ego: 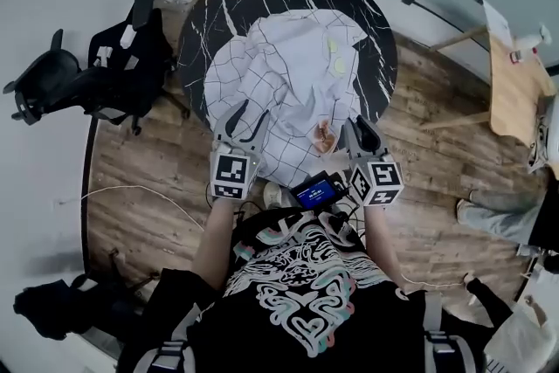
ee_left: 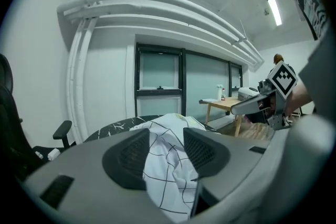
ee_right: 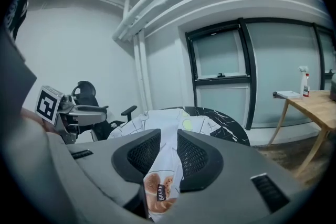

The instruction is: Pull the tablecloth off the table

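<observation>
A white grid-pattern tablecloth (ego: 279,74) lies crumpled over the near half of a round black marble table (ego: 218,4); its near edge hangs toward me. My left gripper (ego: 249,122) is at the cloth's near left edge. In the left gripper view a fold of tablecloth (ee_left: 168,165) hangs between spread jaws of the left gripper (ee_left: 165,147). My right gripper (ego: 360,131) is at the near right edge, by a bread print (ego: 325,135). In the right gripper view the jaws of the right gripper (ee_right: 164,152) stand narrow, with tablecloth (ee_right: 163,176) filling the gap.
A black office chair (ego: 96,74) stands left of the table. A wooden side table (ego: 515,83) with a spray bottle (ee_right: 303,81) is at the right. A small device with a blue screen (ego: 314,190) hangs at my chest. A person's legs (ego: 493,210) show at the right.
</observation>
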The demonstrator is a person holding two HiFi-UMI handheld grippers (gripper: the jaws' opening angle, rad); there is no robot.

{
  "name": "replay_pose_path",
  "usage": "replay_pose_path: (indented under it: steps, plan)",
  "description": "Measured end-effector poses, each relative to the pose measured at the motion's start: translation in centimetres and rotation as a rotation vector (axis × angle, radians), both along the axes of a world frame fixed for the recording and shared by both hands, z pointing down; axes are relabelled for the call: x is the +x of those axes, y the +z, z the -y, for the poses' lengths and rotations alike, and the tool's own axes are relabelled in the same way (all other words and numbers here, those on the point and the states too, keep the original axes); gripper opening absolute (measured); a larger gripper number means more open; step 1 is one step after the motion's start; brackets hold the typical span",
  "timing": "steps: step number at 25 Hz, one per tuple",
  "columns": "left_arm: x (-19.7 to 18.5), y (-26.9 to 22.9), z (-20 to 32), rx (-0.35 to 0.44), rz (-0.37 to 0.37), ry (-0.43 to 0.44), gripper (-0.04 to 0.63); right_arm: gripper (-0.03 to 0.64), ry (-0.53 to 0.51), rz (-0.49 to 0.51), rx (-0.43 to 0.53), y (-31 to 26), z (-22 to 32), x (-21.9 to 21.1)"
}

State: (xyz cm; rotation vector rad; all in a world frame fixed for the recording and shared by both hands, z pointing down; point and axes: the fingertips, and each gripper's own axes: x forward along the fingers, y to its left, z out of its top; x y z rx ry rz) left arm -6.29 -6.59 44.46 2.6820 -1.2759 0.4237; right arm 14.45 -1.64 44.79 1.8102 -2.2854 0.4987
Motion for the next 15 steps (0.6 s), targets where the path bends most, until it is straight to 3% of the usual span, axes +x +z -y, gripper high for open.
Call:
replay_pose_path:
  steps: [2, 7, 15]
  plan:
    - [0.4, 1.1, 0.0, -0.028, 0.015, 0.028, 0.257, 0.091, 0.006, 0.016, -0.02, 0.9, 0.5, 0.1]
    - [0.8, 3.2, -0.1, -0.067, 0.087, 0.061, 0.372, 0.163, 0.011, 0.032, -0.087, 2.6, 1.6, 0.1]
    - [0.7, 5.9, 1.8, -0.114, 0.161, 0.043, 0.471, 0.289, 0.038, 0.066, -0.173, 5.4, 4.8, 0.7]
